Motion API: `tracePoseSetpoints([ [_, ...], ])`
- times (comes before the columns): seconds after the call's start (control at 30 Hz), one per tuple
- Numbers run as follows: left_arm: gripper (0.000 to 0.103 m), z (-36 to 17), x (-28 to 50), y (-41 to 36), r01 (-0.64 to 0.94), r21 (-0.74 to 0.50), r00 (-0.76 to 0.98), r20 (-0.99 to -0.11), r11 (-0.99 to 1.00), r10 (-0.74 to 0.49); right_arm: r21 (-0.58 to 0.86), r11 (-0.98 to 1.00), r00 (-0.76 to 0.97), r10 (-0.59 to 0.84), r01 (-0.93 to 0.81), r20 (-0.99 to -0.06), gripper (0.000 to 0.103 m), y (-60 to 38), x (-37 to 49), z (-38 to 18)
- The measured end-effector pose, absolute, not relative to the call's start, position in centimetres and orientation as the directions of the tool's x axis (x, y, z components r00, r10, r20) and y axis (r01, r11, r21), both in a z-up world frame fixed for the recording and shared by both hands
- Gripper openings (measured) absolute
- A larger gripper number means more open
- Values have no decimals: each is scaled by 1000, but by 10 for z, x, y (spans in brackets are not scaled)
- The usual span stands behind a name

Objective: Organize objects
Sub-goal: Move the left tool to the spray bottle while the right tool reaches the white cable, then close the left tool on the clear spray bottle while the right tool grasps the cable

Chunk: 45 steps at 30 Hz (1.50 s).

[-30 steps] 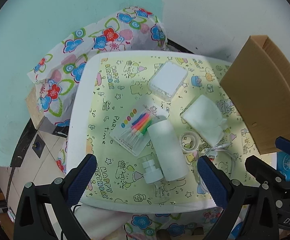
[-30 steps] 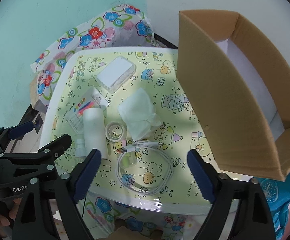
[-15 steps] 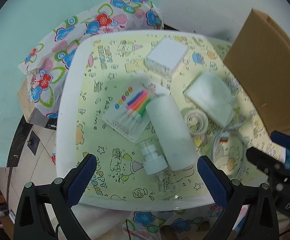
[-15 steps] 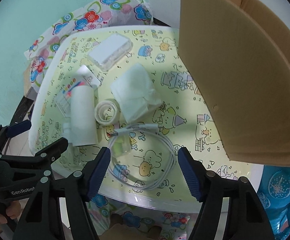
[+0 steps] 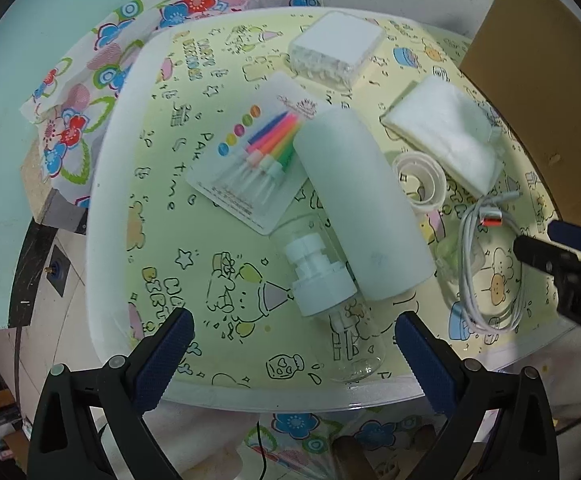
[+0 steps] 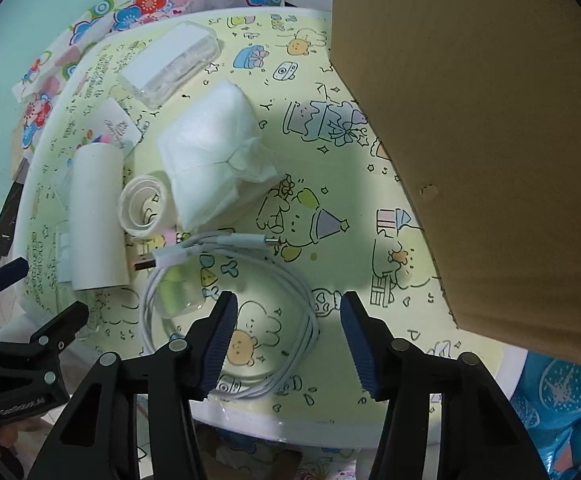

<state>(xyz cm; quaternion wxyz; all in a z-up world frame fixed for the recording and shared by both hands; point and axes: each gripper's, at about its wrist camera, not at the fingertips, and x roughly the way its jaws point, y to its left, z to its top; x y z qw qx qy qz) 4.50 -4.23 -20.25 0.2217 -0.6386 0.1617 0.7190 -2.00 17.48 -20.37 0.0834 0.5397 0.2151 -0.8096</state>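
Closing right tongs (image 6: 286,332) straddle the coiled white USB cable (image 6: 226,320), pads clear; left tongs (image 5: 294,344) gape empty above the clear plastic pump bottle (image 5: 330,292) on the worktop (image 5: 110,200).

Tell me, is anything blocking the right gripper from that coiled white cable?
Nothing visible does. The right gripper hangs over the cable with its jaws closing, empty so far; part of the coil shows between them. A small clear cup sits inside the coil's left side, clear of the jaws.
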Motion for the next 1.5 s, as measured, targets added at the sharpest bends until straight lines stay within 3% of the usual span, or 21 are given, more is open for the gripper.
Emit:
tracePoseSetpoints([
  [0.07,94,-206,46,-42,-526,-36,-93,-991,-850,100,-263,-889,-403,99,375,-910,54,174,-24,-207],
  [0.3,91,-214,41,-44,-515,-60,-81,-990,-855,118,-279,-863,-424,84,421,-902,53,164,-35,-218],
  [0.6,73,-224,39,-40,-510,-107,-65,-985,-853,162,-318,-825,-474,70,466,-878,52,151,-38,-221],
  [0.67,70,-223,38,-40,-506,-111,-80,-981,-855,175,-321,-814,-488,54,484,-871,48,147,-37,-222],
  [0.73,69,-222,38,-40,-501,-112,-88,-980,-858,179,-342,-798,-504,55,497,-862,34,144,-34,-222],
  [0.8,61,-220,39,-40,-500,-113,-97,-978,-859,186,-355,-782,-507,58,512,-860,23,141,-31,-222],
  [0.87,40,-217,39,-40,-499,-127,-99,-974,-857,202,-350,-782,-497,59,516,-866,15,144,-33,-220],
  [0.93,38,-217,38,-41,-486,-156,-82,-972,-860,222,-318,-794,-473,43,518,-880,10,147,-34,-216],
  [1.07,36,-214,37,-46,-459,-218,-46,-962,-861,268,-274,-810,-449,15,519,-893,10,154,-29,-215],
  [1.5,32,-188,63,-39,-498,-234,-70,-949,-835,308,-190,-857,-463,-62,479,-884,10,181,8,-185],
])
